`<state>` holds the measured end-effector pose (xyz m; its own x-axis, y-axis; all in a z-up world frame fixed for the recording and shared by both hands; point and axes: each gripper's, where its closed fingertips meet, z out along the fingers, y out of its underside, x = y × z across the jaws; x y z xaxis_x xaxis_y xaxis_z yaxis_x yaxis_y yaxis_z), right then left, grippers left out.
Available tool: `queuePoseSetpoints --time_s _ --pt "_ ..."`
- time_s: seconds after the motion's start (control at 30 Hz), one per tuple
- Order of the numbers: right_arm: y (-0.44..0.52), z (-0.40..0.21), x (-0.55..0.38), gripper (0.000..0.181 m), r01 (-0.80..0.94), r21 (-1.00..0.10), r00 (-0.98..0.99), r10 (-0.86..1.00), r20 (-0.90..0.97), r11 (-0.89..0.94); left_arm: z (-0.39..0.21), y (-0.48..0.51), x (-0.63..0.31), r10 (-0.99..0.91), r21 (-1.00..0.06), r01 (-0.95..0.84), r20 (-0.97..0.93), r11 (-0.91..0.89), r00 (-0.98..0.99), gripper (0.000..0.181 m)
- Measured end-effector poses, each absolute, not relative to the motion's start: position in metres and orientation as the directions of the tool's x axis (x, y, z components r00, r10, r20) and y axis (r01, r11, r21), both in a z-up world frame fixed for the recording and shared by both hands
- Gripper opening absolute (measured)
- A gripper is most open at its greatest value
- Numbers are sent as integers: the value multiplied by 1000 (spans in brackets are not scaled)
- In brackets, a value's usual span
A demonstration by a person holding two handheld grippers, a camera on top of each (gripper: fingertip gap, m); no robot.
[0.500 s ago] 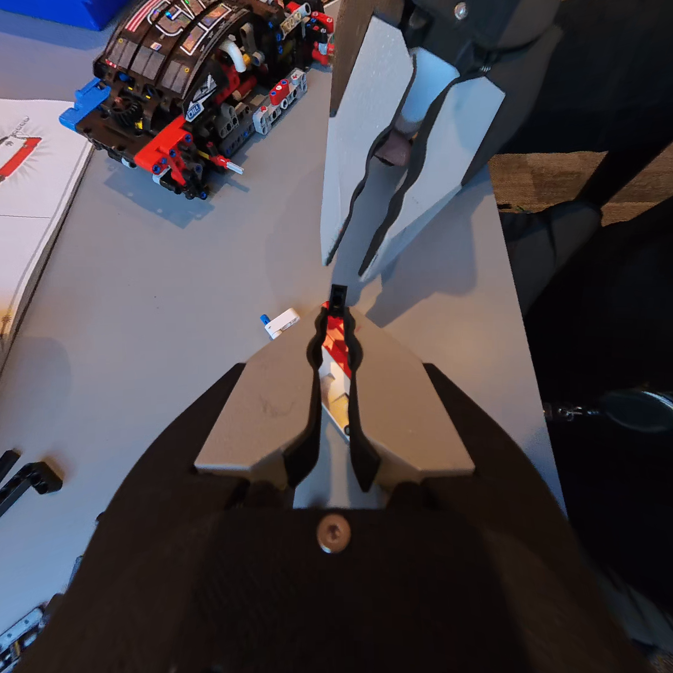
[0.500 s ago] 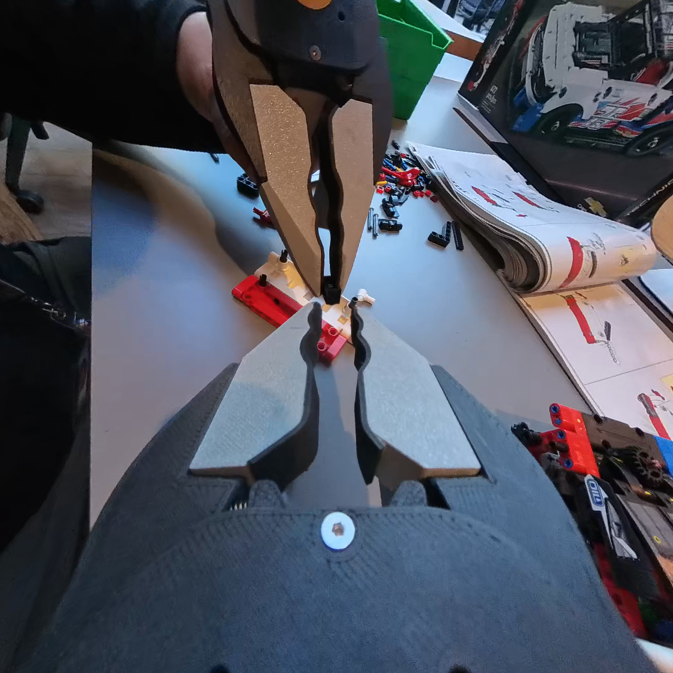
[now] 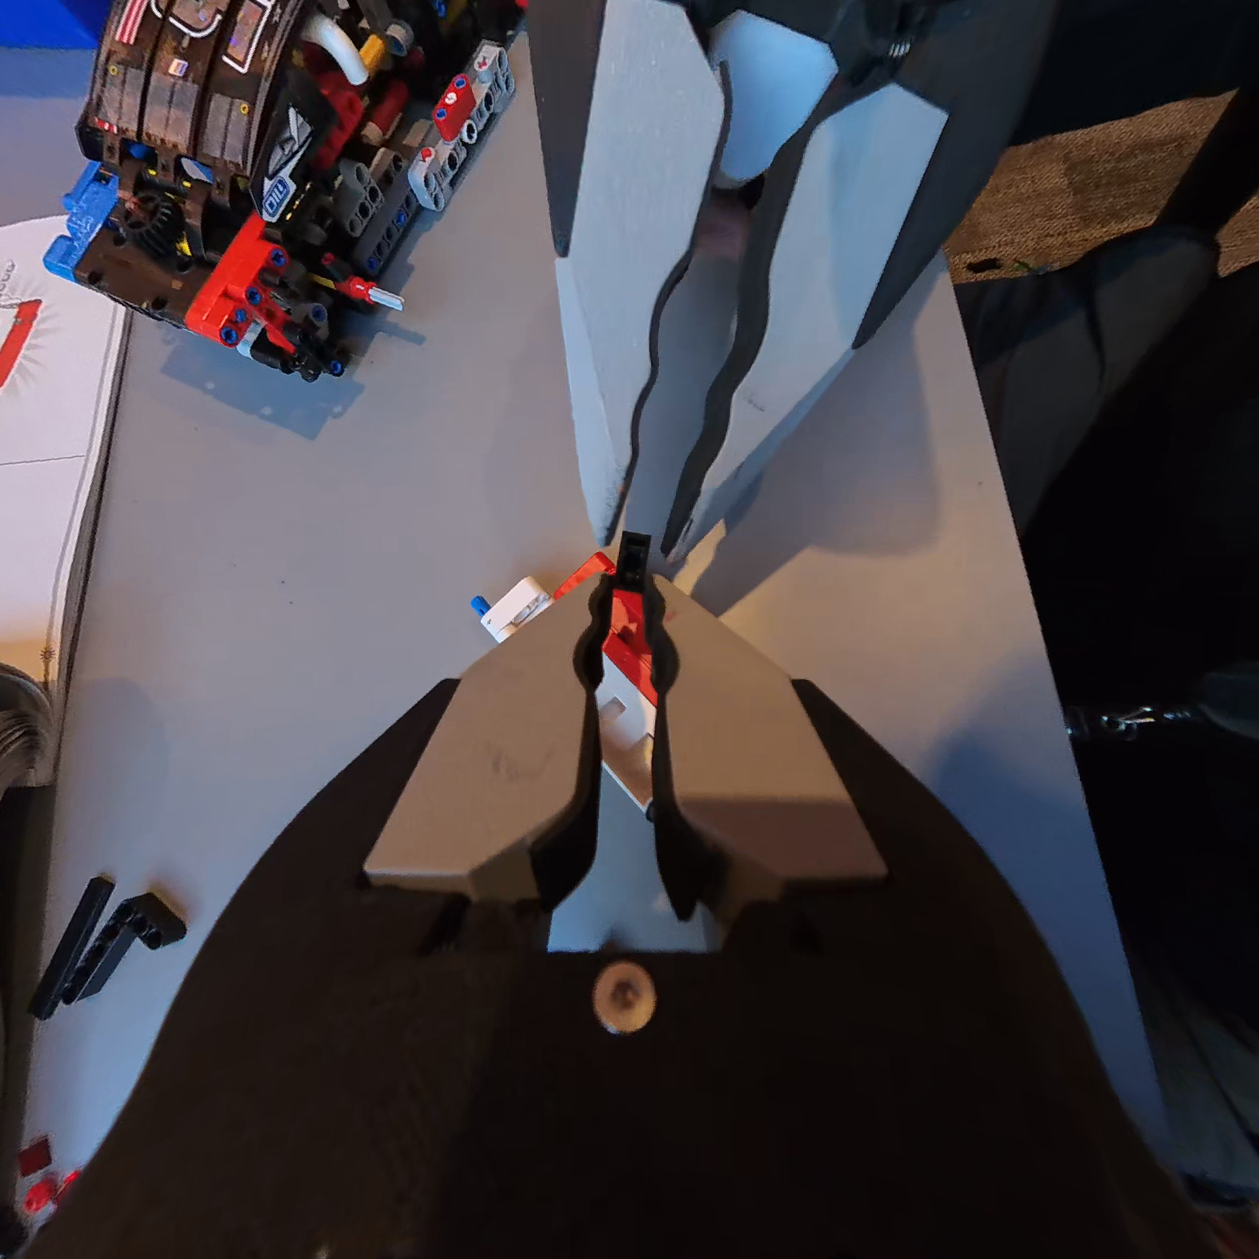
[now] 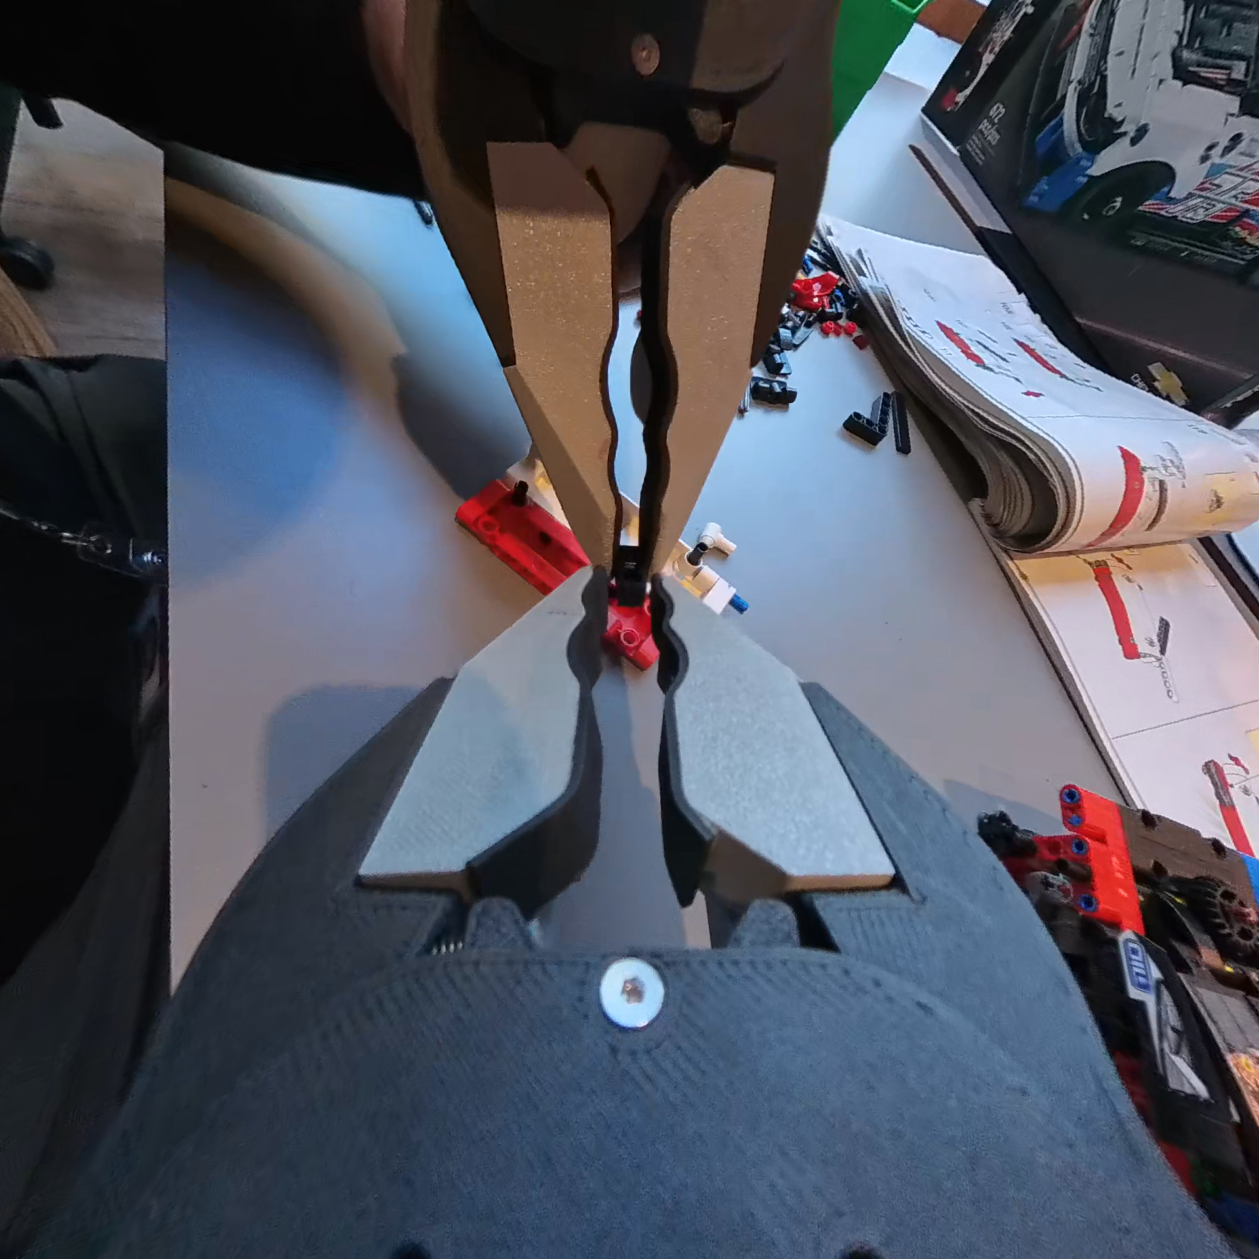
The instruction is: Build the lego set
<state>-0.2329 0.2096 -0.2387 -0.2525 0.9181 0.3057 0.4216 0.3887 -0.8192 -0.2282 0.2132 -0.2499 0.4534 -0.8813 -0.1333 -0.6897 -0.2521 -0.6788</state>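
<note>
While the left tool (image 3: 625,591) pinches a small black piece (image 3: 632,555) over the red-and-white panel (image 4: 524,531) near the tabletop (image 3: 306,545) edge, the right tool (image 4: 623,589) stands open, empty; a green bin (image 4: 865,48) sits far off, contents unseen.

The two grippers meet tip to tip over the red and white panel (image 4: 524,531), leaving almost no gap between them. Just right of the tips, a small white connector (image 4: 712,579) crowds the approach. Bare table (image 4: 286,613) lies open to the left. To the right, the instruction booklet (image 4: 1063,422), loose black beams (image 4: 879,419) and the part-built car (image 4: 1144,954) hem the way, seemingly well apart.
</note>
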Motion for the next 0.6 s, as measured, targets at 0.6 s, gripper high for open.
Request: queuePoseSetpoints --time_s 0.6 --pt "236 -246 -230 6 475 -858 -128 980 151 194 -244 232 -244 -805 -670 -637 -100 -381 585 12"
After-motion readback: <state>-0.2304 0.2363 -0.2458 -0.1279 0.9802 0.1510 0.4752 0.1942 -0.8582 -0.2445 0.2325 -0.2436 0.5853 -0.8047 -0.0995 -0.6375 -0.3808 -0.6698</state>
